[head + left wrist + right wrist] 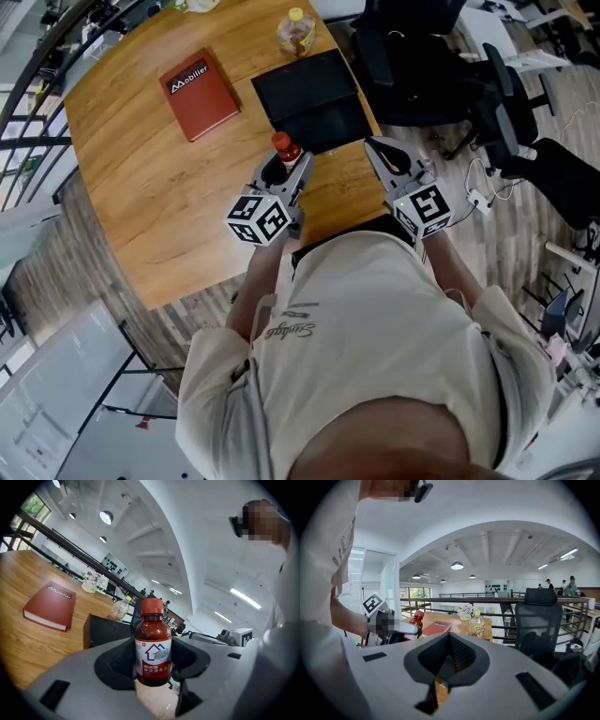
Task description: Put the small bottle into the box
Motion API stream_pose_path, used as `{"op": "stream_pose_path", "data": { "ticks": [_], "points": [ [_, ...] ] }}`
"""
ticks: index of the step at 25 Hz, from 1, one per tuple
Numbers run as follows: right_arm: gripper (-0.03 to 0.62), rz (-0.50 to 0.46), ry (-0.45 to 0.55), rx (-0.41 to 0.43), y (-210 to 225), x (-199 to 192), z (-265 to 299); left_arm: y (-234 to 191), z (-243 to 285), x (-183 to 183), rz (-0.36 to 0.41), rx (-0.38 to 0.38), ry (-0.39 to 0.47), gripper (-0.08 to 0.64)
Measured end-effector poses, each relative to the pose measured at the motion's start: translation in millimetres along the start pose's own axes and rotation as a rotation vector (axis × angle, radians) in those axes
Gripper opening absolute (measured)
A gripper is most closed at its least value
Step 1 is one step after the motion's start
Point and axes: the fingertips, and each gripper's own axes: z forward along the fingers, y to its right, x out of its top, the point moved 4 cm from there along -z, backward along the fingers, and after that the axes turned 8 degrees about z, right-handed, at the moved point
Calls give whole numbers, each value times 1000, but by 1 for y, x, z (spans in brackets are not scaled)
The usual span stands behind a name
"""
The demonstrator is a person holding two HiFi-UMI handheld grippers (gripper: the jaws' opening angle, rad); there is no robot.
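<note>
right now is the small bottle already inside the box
No, the small bottle is clamped in the left hand-held gripper over the table's near edge, outside the black box.

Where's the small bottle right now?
Head view, centre: the small bottle stands upright in the left gripper, held over the wooden table just short of the near edge of the black box.

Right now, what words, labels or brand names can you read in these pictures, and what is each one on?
"Mobiller": white print on the cover of the red book.
Small bottle: a house logo and Chinese print on its label, too blurred to read with certainty.
Shirt: one cursive word on the front, not legible.
Yellow-capped bottle: its label is too small to read.
</note>
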Motion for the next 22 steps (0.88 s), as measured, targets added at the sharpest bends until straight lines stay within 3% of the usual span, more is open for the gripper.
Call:
{"op": "stream_pose_path", "data": {
  "ticks": [7,22],
  "points": [
    [-6,20,17,32,19,0,-2,3,22,-1,-22,32,-46,227],
    [-6,42,64,222,94,-3,-2,6,86,-16,-85,265,-136,227]
  ]
}}
